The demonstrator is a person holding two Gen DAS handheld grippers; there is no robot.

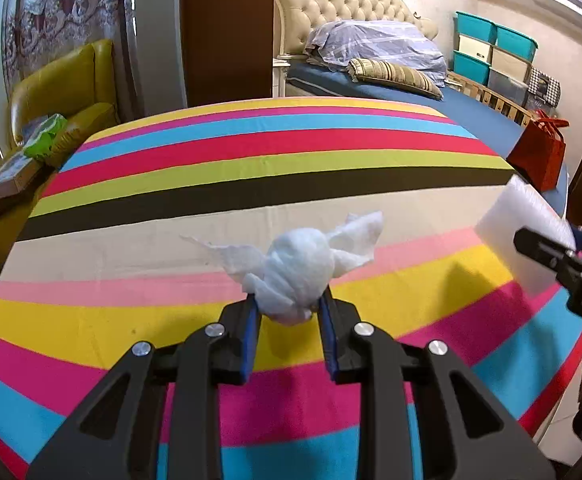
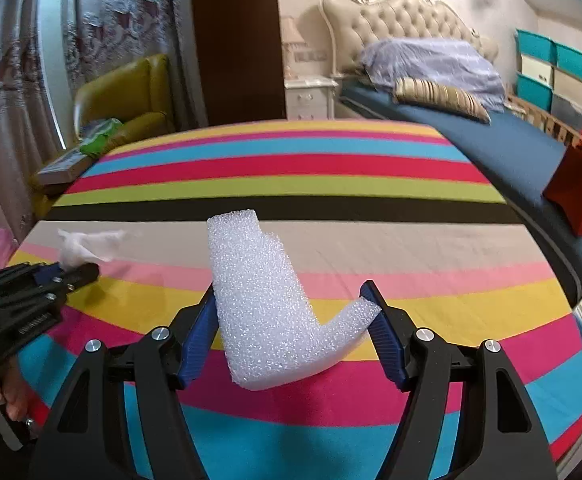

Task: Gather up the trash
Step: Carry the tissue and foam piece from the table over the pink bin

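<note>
The worktop (image 1: pixel 131 248), covered in a cloth of bright stripes, runs broad and bare of other things from its near edge to its far edge; past the far edge stand a yellow armchair (image 1: pixel 71 84) at the left and a bed (image 1: pixel 411 96) at the right, with a red bag (image 1: pixel 539 152) just off the far right corner. Over the middle of the worktop the left gripper (image 1: pixel 289 304) holds a crumpled white tissue (image 1: pixel 297 268), its jaws narrow and pressed on the wad's lower part, loose corners flaring to both sides. To its right, near the right edge, the right gripper (image 2: pixel 293 304) holds an L-shaped piece of white foam (image 2: pixel 259 300), jaws set wide against its two ends. The foam is coarse, bubbly, and stands tilted.
</note>
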